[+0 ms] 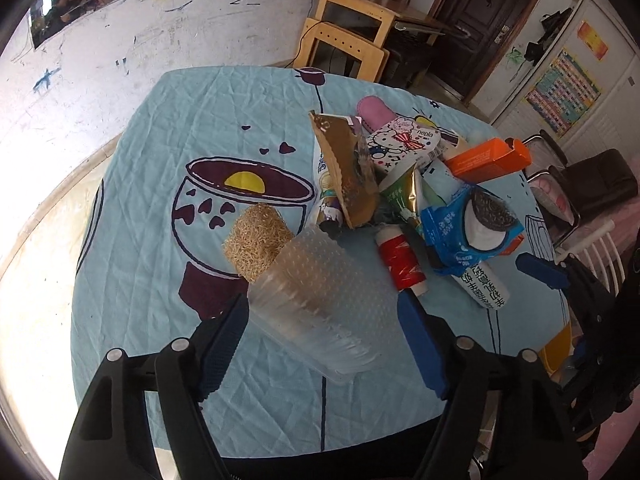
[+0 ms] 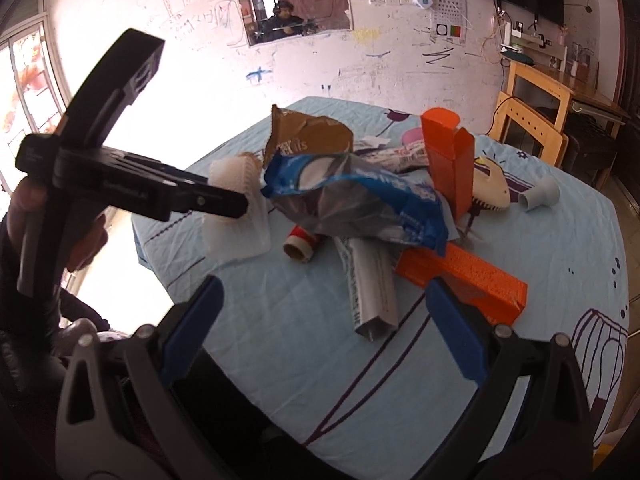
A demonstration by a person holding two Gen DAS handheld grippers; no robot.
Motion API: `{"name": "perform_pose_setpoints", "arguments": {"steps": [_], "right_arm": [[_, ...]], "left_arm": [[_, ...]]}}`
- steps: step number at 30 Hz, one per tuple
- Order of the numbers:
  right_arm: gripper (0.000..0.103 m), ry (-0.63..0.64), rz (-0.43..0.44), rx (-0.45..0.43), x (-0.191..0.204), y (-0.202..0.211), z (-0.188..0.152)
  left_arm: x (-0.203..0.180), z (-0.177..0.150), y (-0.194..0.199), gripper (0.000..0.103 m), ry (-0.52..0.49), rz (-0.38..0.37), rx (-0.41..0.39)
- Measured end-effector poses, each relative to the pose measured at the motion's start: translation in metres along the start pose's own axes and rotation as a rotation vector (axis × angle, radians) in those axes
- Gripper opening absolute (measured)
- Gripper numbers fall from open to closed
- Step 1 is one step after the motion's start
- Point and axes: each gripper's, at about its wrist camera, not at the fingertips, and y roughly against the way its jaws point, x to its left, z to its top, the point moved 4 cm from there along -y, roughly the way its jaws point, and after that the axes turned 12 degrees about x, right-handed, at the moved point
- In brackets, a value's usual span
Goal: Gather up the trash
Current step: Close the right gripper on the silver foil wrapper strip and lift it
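Note:
A pile of trash lies on the blue tablecloth (image 1: 160, 140). It holds a gold cardboard piece (image 1: 348, 176), a blue cookie wrapper (image 1: 468, 224), a red and white roll (image 1: 400, 260) and an orange box (image 1: 488, 160). My left gripper (image 1: 322, 300) is shut on a clear plastic cup (image 1: 320, 300), which lies tilted between its blue pads next to a loofah pad (image 1: 256, 244). The right wrist view shows that gripper's fingertip (image 2: 240, 208) against the cup (image 2: 236, 232). My right gripper (image 2: 323, 284) stands open above the cloth. A silver carton (image 2: 372, 292) and an orange box (image 2: 468, 280) lie just beyond its fingers.
A cartoon tissue pack (image 1: 404, 144) and a pink item lie at the pile's far side. A white brush (image 2: 490, 192) and a grey pipe fitting (image 2: 540, 196) sit to the right. Wooden furniture (image 1: 348, 40) stands behind the table, and chairs (image 1: 592, 184) on its right.

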Motion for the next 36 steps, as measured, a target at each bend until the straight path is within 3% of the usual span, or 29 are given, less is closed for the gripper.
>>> {"name": "perform_pose_setpoints", "arguments": {"steps": [2,4,5,6,9,18,26,28,29,36], "right_arm": [[0.093,-0.006,0.004,0.001,-0.003,-0.004,0.003],[0.074,-0.016,0.008,0.012,-0.005,-0.009,0.005],[0.053,-0.018,-0.001,0.020,-0.007,-0.011,0.006],[0.041,-0.021,-0.009,0.028,-0.008,-0.014,0.006],[0.021,-0.019,-0.024,0.041,-0.008,-0.019,0.006],[0.015,-0.037,0.018,0.024,-0.006,-0.013,0.002],[0.015,-0.080,0.108,-0.017,-0.013,0.003,-0.005],[0.015,-0.086,0.161,-0.024,-0.012,0.007,-0.006],[0.015,-0.089,0.187,-0.028,-0.011,0.009,-0.006],[0.015,-0.137,0.428,-0.081,-0.009,0.021,0.002]], "left_arm": [[0.000,0.001,-0.001,0.072,0.023,-0.010,0.013],[0.002,0.002,-0.001,0.072,0.044,-0.014,0.022],[0.002,0.002,-0.001,0.072,0.050,-0.018,0.028],[0.002,0.003,-0.002,0.072,0.056,-0.020,0.034],[0.006,-0.001,0.002,0.072,0.070,-0.021,0.038],[0.003,-0.003,-0.004,0.072,0.090,-0.015,0.036],[0.002,-0.007,0.001,0.047,0.091,-0.024,-0.008],[0.003,-0.011,0.005,0.043,0.088,-0.019,-0.017],[0.003,-0.012,0.007,0.036,0.085,-0.021,-0.018],[0.014,-0.018,0.026,0.034,0.099,-0.027,-0.062]]}}
